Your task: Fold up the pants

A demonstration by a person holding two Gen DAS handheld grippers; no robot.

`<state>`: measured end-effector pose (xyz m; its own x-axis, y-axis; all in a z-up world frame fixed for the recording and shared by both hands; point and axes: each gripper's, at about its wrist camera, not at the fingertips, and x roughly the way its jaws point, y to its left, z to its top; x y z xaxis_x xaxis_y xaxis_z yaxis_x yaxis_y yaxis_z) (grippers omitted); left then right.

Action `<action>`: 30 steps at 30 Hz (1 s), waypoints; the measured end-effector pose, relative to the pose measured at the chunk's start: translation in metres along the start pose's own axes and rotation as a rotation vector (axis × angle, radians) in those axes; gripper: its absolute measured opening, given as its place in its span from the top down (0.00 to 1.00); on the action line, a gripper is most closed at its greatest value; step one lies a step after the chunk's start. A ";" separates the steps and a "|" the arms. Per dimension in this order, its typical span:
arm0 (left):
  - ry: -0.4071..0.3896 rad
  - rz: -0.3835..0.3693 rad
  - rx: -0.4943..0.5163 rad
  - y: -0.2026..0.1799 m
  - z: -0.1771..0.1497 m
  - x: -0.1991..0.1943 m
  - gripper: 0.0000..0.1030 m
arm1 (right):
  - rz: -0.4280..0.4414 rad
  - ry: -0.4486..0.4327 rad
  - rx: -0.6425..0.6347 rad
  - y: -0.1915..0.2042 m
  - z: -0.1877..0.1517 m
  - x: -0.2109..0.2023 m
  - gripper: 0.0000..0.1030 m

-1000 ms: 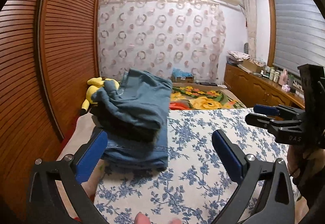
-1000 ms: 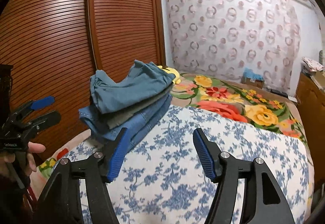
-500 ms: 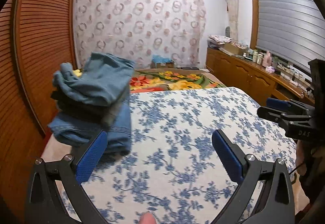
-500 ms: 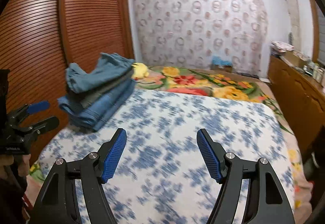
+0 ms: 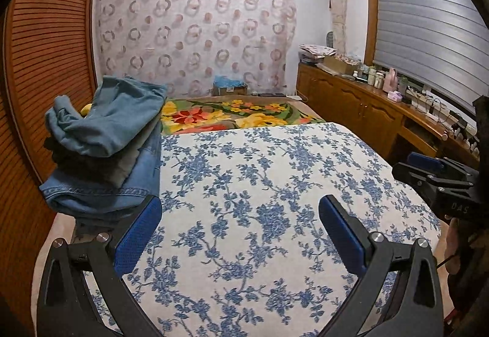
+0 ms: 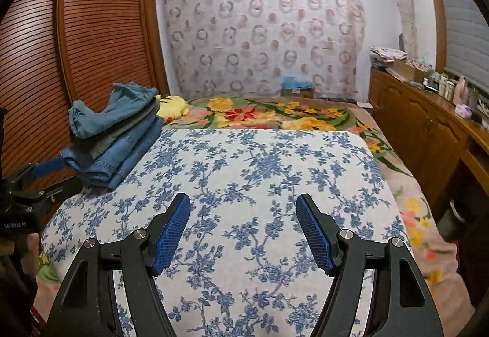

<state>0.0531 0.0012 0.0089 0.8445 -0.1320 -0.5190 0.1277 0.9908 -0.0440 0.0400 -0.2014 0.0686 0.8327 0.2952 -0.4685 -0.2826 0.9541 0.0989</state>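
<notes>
Left tongs (image 5: 240,216): you hold them spread wide, nothing between the blue pads, low centre of the left view.
Right tongs (image 6: 243,214): spread too, holding nothing, low centre of the right view; also seen at right edge of the left view.
Pants (image 5: 104,147): folded stack of jeans, left side of the frame, resting on the blue-flowered cloth (image 5: 275,199) at its left edge.
Yellow toy (image 6: 171,104): just behind the stack, upper left of the right view.
Wardrobe (image 6: 91,31): left of the bed.
</notes>
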 end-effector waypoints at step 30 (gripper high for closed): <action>-0.119 0.001 0.022 -0.021 0.039 -0.054 0.00 | -0.017 -0.127 -0.023 0.008 0.006 -0.040 0.20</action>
<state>0.0254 -0.0135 0.0708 0.9004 -0.1350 -0.4137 0.1374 0.9902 -0.0241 0.0067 -0.2051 0.0932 0.8905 0.2842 -0.3553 -0.2774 0.9581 0.0711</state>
